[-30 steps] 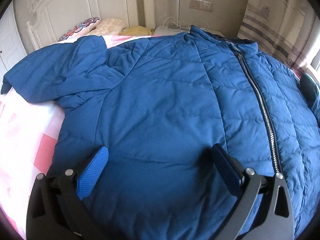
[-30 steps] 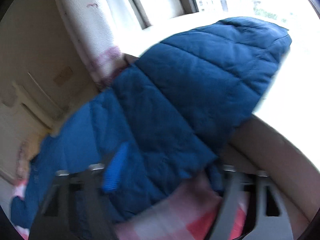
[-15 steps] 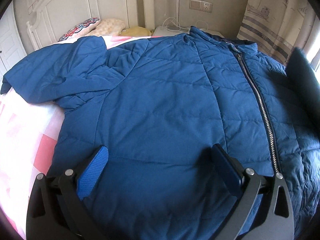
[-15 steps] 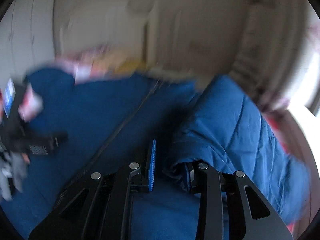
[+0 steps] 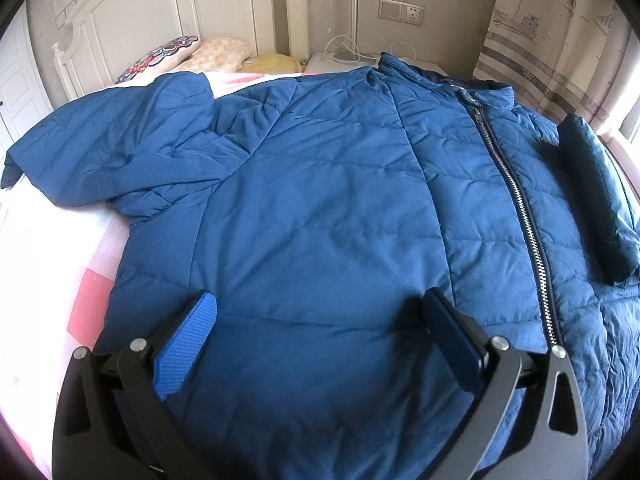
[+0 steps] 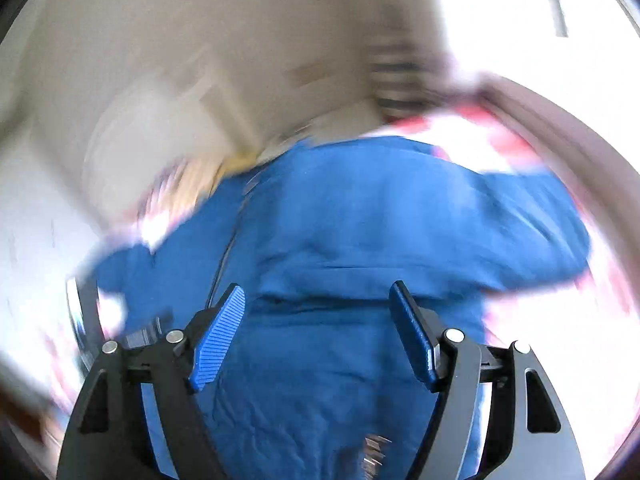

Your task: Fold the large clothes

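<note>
1. Hovering low over the hem of the blue jacket (image 5: pixel 320 208), the left tool (image 5: pixel 320 332) has its two pads spread wide, nothing between them.
2. Seen from the right wrist, the right tool (image 6: pixel 320 328) is likewise released above the blue fabric — that view is heavily blurred.
3. Spread front-up on the bed, the jacket is zipped, its zipper (image 5: pixel 516 200) running toward the collar; one sleeve (image 5: pixel 596 196) is folded in over the chest on the right of the left view, the other sleeve (image 5: pixel 104 152) lies out to the left.
4. Under it shows the pink-and-white bedsheet (image 5: pixel 60 264).
5. Farther back — pillows (image 5: pixel 192 54), a white headboard (image 5: pixel 168 12), a wall socket (image 5: pixel 402 11) with white cables below, and a striped curtain (image 5: pixel 552 44).
</note>
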A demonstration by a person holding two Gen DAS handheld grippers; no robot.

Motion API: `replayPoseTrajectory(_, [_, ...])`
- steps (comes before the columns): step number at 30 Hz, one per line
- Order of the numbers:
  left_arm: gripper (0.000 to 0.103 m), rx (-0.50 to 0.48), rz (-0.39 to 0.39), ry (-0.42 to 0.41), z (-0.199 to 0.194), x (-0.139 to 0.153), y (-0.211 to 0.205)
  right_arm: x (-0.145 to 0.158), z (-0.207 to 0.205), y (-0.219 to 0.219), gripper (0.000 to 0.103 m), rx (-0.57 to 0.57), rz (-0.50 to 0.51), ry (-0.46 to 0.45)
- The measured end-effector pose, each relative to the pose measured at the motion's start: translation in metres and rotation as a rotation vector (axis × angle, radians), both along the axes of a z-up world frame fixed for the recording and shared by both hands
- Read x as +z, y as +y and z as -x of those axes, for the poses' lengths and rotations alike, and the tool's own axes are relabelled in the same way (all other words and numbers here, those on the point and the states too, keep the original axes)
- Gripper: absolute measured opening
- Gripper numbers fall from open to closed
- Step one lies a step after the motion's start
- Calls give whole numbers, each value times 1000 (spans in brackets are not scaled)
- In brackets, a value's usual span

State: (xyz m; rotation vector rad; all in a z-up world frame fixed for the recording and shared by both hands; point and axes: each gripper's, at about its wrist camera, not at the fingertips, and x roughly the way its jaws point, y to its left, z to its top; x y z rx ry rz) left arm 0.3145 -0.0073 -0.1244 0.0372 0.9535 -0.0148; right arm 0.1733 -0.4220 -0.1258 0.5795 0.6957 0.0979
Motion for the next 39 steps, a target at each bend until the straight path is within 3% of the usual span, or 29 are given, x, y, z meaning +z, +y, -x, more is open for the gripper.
replayPoseTrajectory(1, [101, 0, 0, 0, 0, 0, 0, -10, 3, -21, 68, -58, -88, 33])
replayPoseTrajectory(5, [101, 0, 0, -1, 0, 0, 0, -42, -8, -70, 68, -203, -246, 115])
replayPoseTrajectory(9, [101, 0, 0, -1, 0, 0, 0, -60, -18, -89, 68, -295, -329, 139])
replayPoseTrajectory(11, [101, 0, 0, -1, 0, 0, 0, -62, -23, -96, 67, -353, -364, 106])
replayPoseTrajectory(12, [101, 0, 0, -1, 0, 0, 0, -63, -23, -100, 67, -374, -364, 99])
replayPoseTrajectory(13, [101, -1, 0, -1, 0, 0, 0, -61, -25, -107, 57, -398, -350, 97])
replayPoseTrajectory(14, [101, -2, 1, -1, 0, 0, 0, -52, -25, -103, 50, -420, -304, 62])
replayPoseTrajectory(15, [101, -7, 4, -1, 0, 1, 0, -47, -22, -106, 49, -420, -253, 26])
replayPoseTrajectory(16, [101, -13, 6, 0, 0, 1, 0, -28, -23, -95, 46, -405, -142, -31])
replayPoseTrajectory(19, [101, -30, 50, -12, 1, 5, 5, 25, -37, -40, 45, -289, 129, -165])
replayPoseTrajectory(22, [101, 4, 180, -65, 5, 15, 24, 69, -55, 38, 45, -124, 382, -300])
replayPoseTrajectory(25, [101, 105, 305, -119, 8, 22, 55, 87, -65, 124, 45, 85, 577, -411])
replayPoseTrajectory(28, [101, 244, 381, -164, 10, 24, 89, 82, -63, 203, 46, 351, 667, -457])
replayPoseTrajectory(30, [101, 302, 416, -174, 11, 23, 103, 66, -67, 248, 46, 545, 706, -416])
replayPoseTrajectory(31, [101, 333, 421, -176, 12, 22, 107, 53, -69, 263, 51, 618, 716, -389])
replayPoseTrajectory(32, [101, 352, 424, -175, 12, 21, 110, 41, -67, 278, 63, 698, 726, -352])
replayPoseTrajectory(34, [101, 371, 432, -169, 11, 19, 114, 27, -57, 288, 74, 764, 744, -333])
replayPoseTrajectory(36, [101, 368, 436, -159, 9, 17, 115, 20, -42, 281, 74, 789, 762, -320])
replayPoseTrajectory(39, [101, 355, 428, -166, 11, 18, 111, 28, -23, 238, 73, 683, 706, -341])
